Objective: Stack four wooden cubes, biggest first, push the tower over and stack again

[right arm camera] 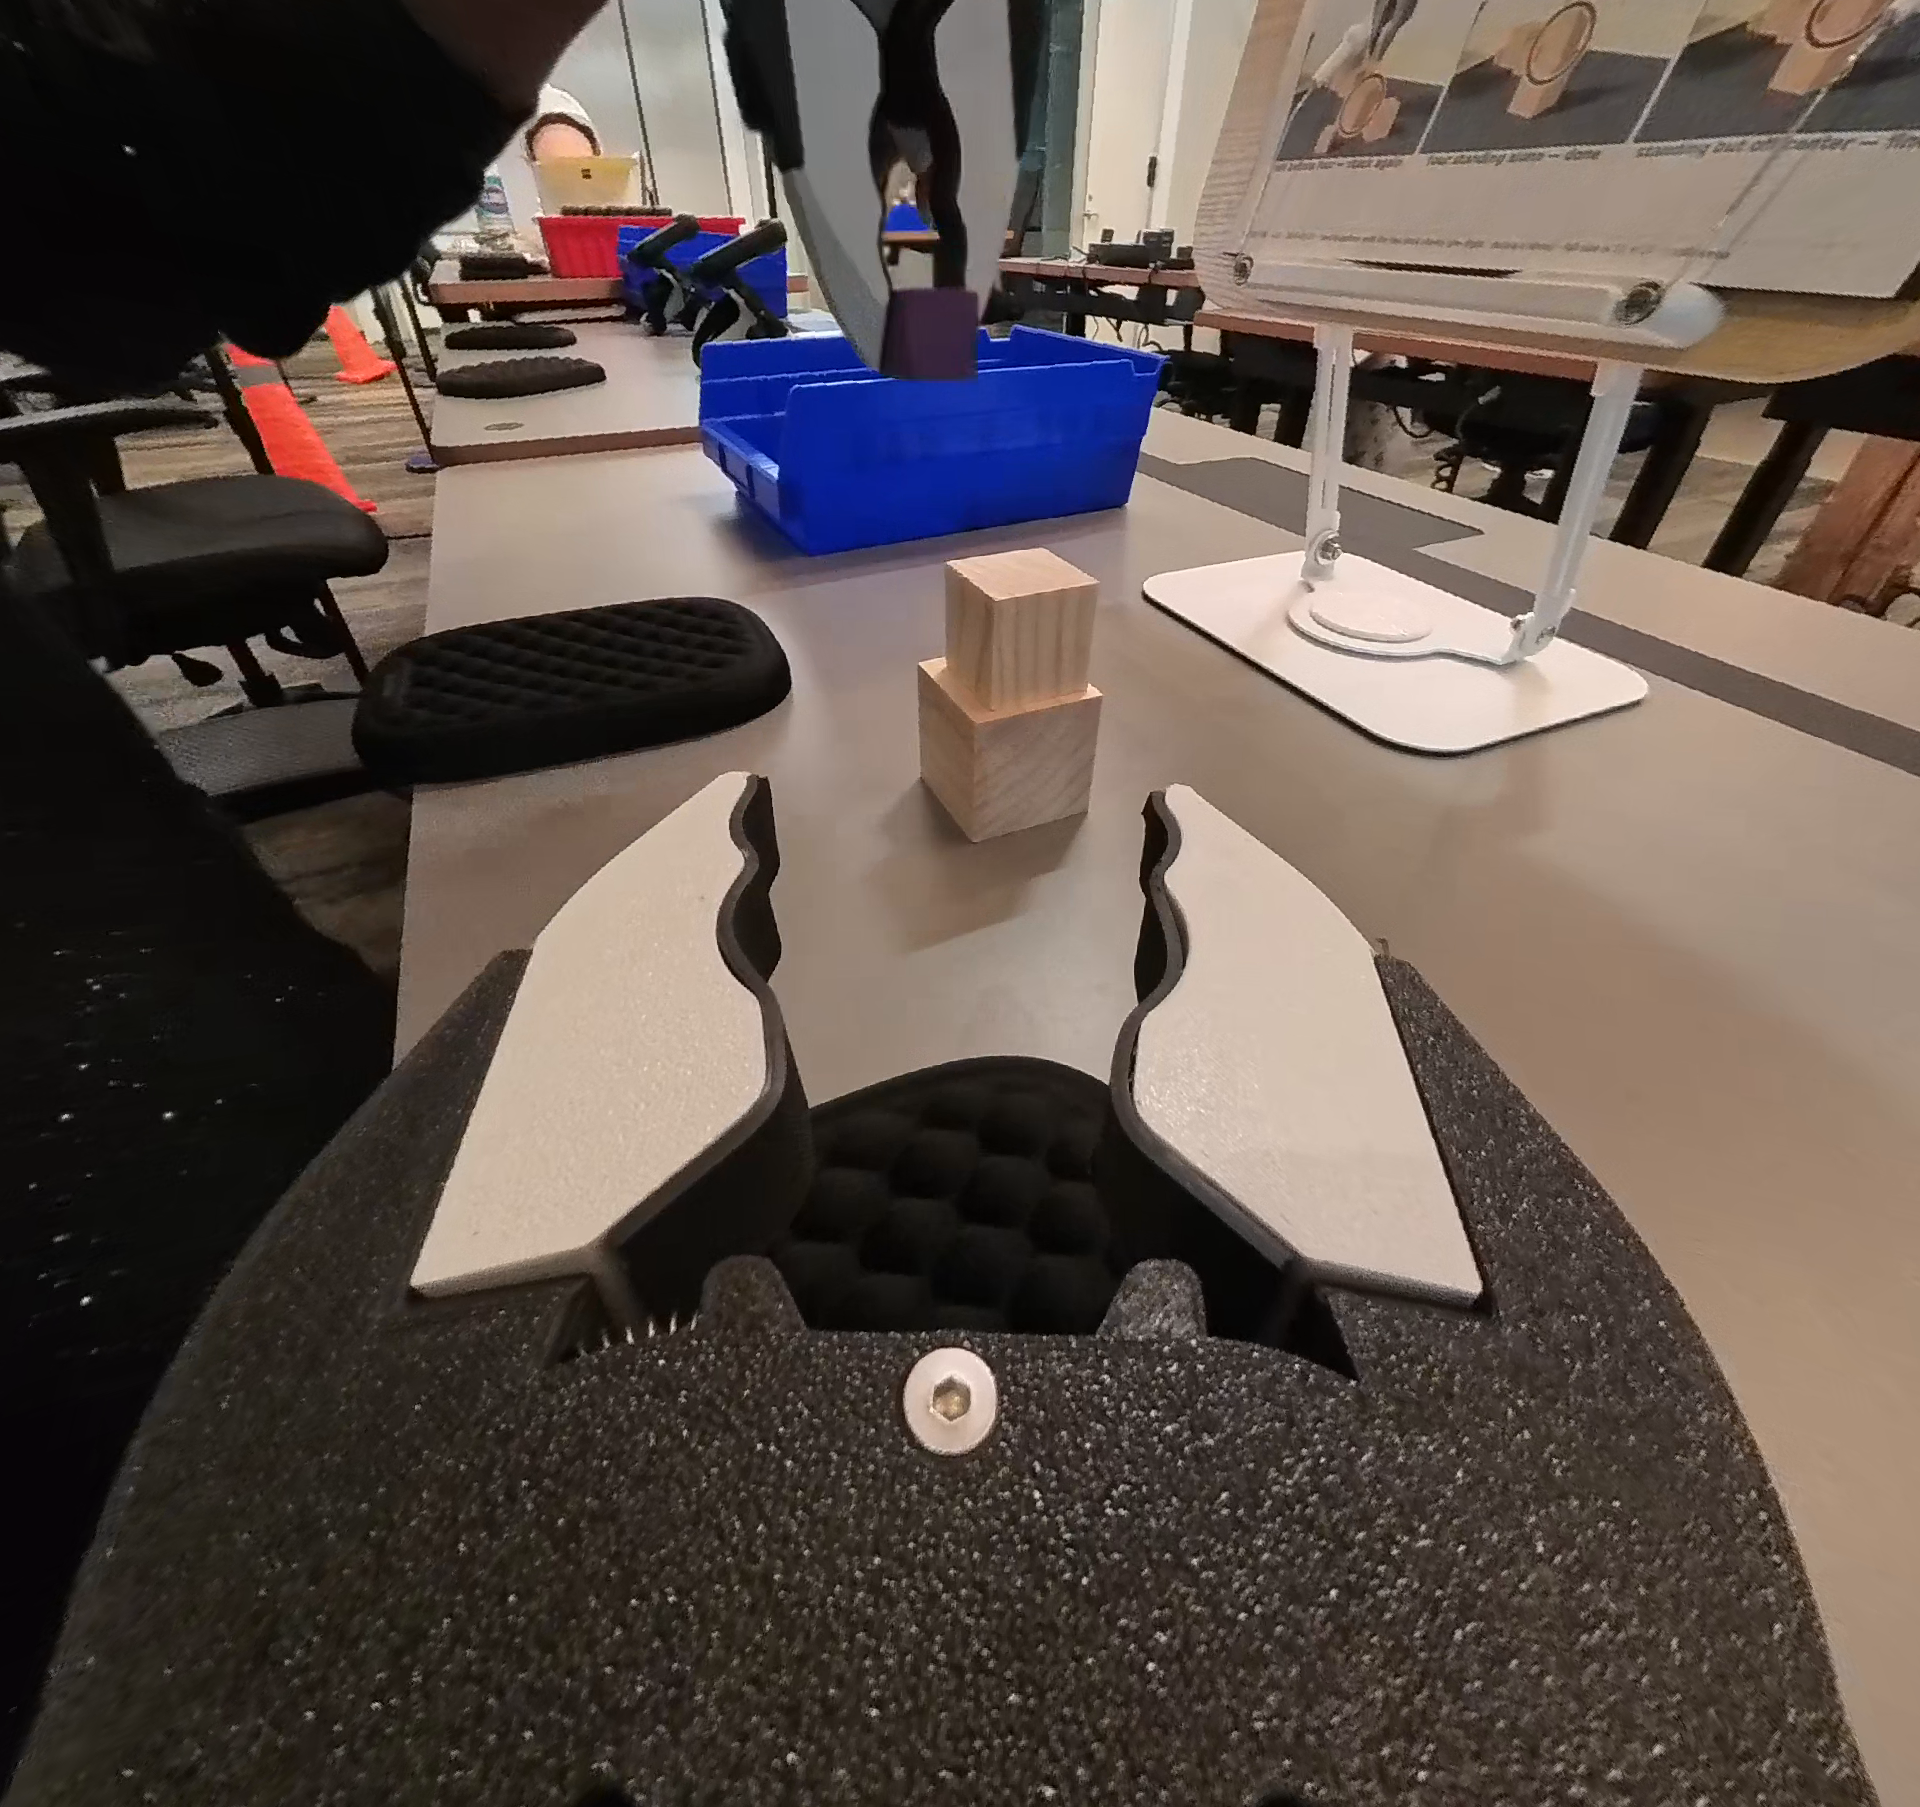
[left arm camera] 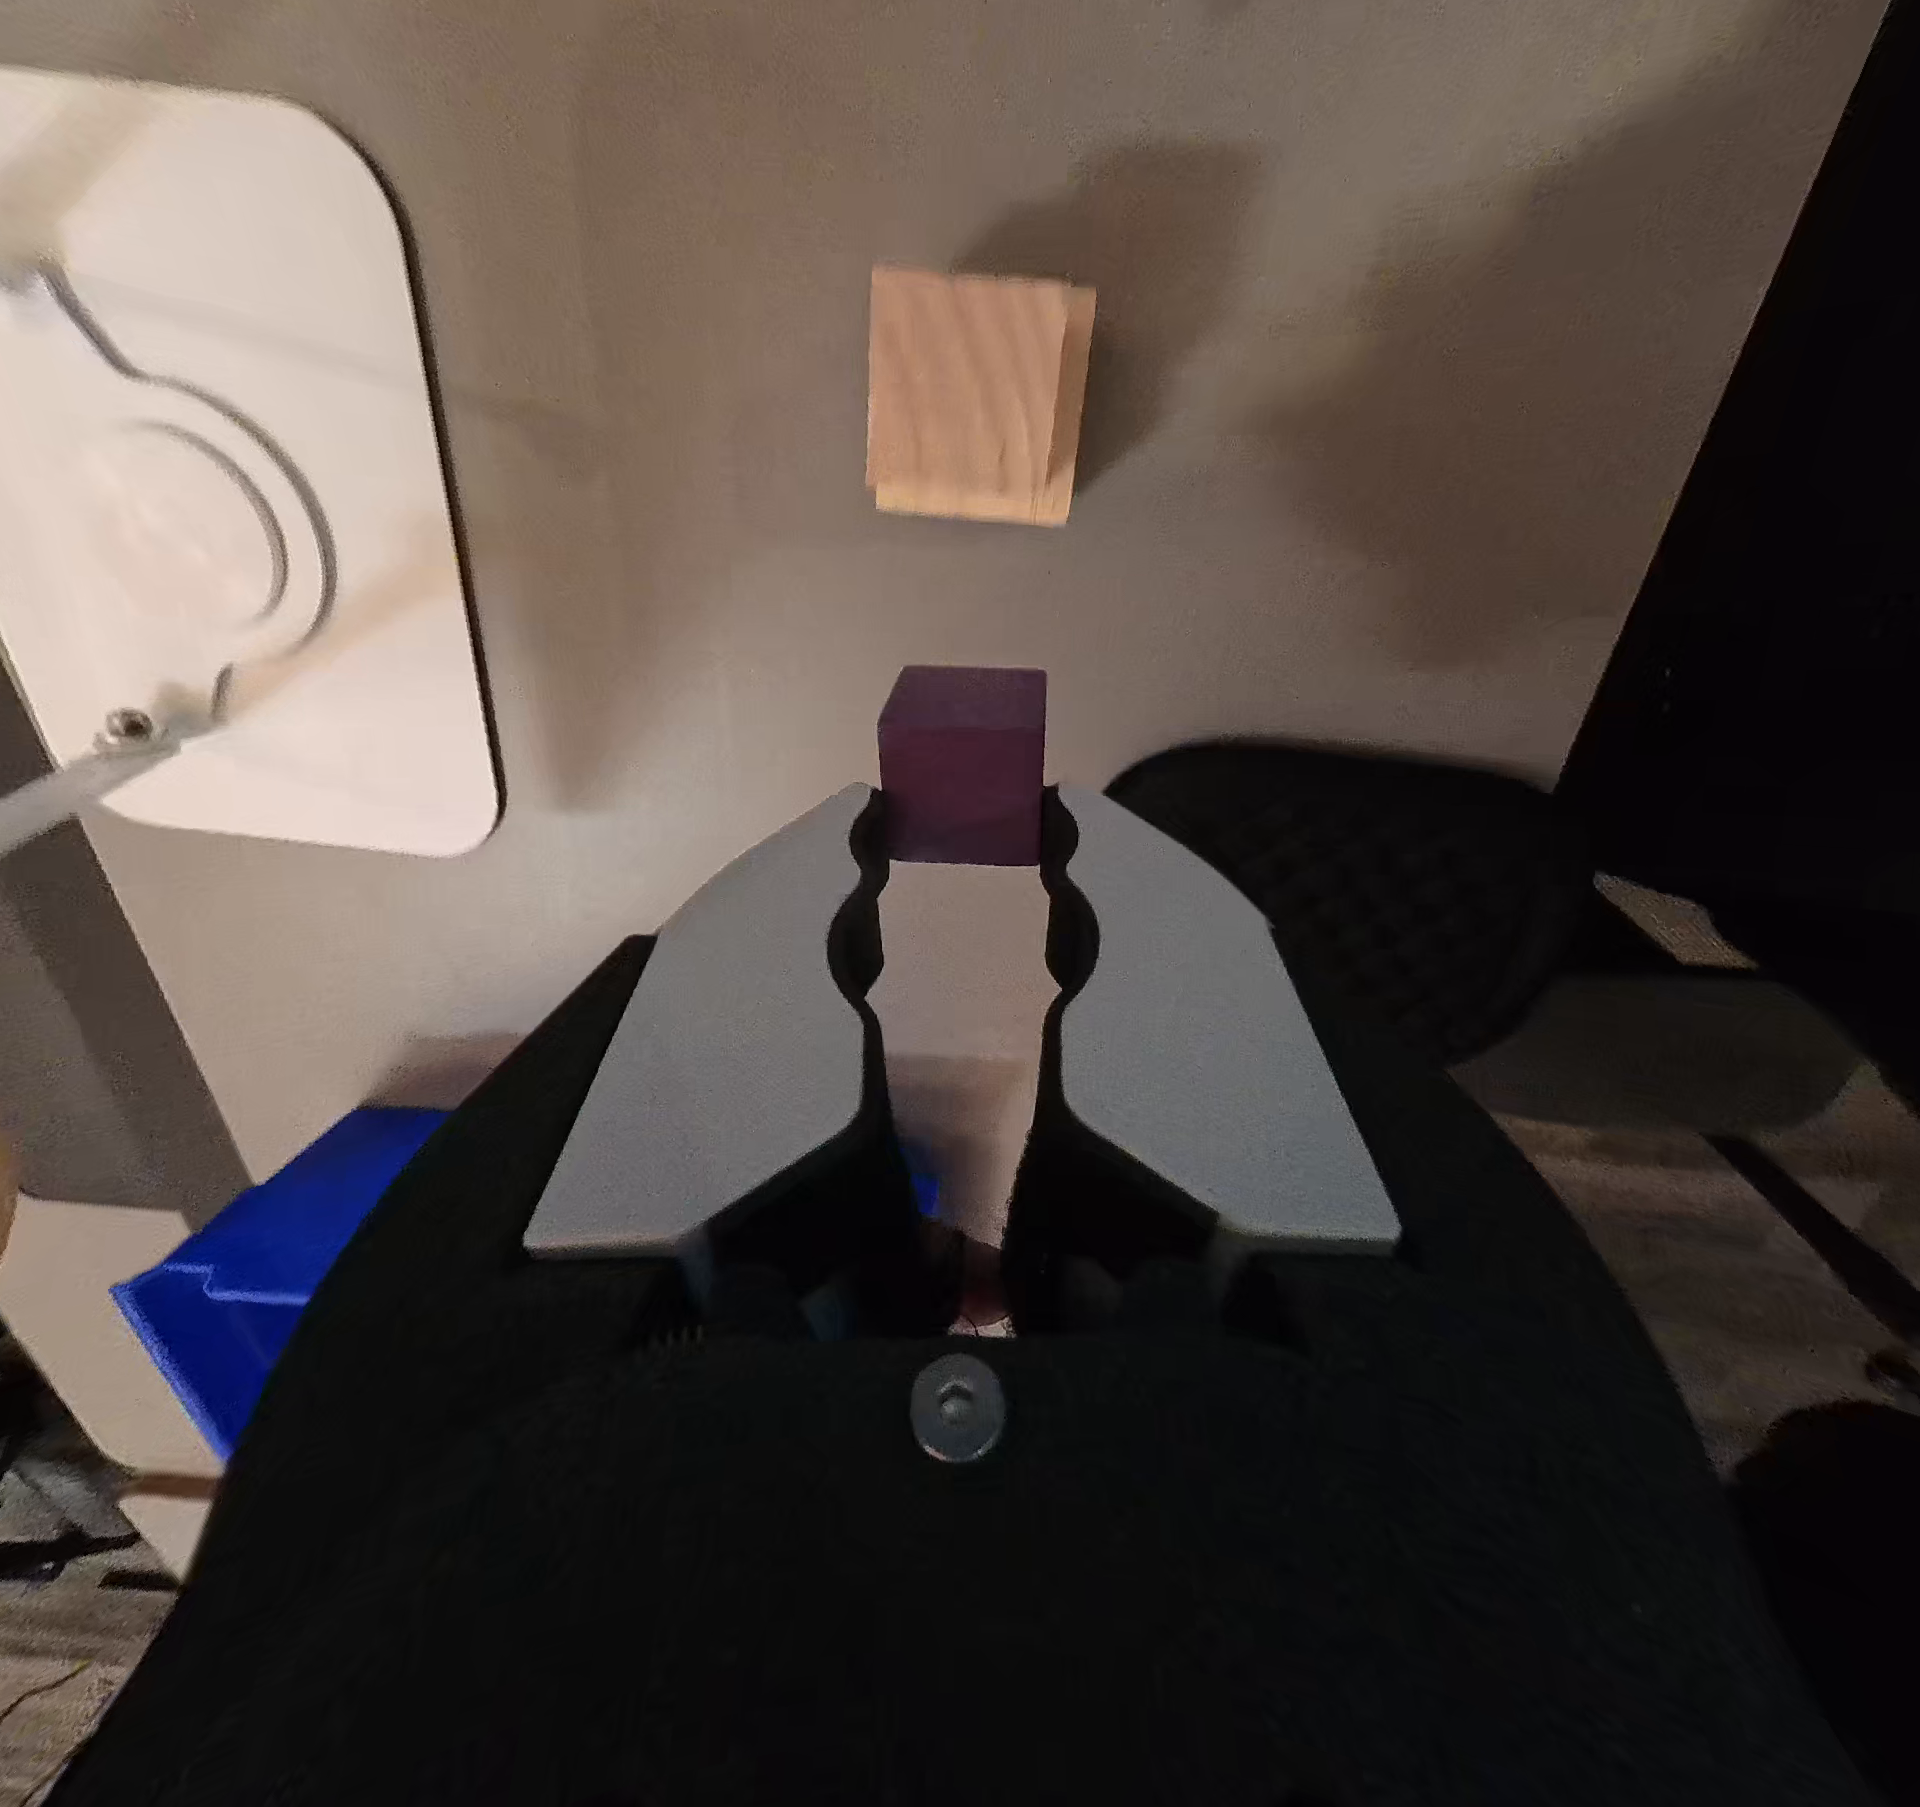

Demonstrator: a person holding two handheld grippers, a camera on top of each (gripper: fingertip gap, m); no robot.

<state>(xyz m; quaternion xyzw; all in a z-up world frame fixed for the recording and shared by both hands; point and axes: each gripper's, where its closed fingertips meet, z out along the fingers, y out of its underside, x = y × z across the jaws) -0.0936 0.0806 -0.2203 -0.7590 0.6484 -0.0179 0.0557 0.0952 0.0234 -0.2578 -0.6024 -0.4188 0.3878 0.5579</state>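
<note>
My left gripper (left arm camera: 964, 812) is shut on a purple cube (left arm camera: 962, 770); both pads press its sides. It hangs high above the table, pointing down. Below it stands a stack of two plain wooden cubes (left arm camera: 977, 391). In the right wrist view the left gripper (right arm camera: 928, 323) shows from the side with the purple cube (right arm camera: 932, 334) at its tips, well above the wooden stack (right arm camera: 1013, 692). My right gripper (right arm camera: 961, 801) is open and empty, low over the table, just short of the stack.
A blue bin (right arm camera: 925, 453) stands behind the stack. A white stand base (right arm camera: 1392, 656) holding a picture board (right arm camera: 1579, 84) is at the right. A black padded rest (right arm camera: 571, 682) lies at the table's left edge. Chairs and orange cones stand at the left. Left tips to right tips: about 20 cm.
</note>
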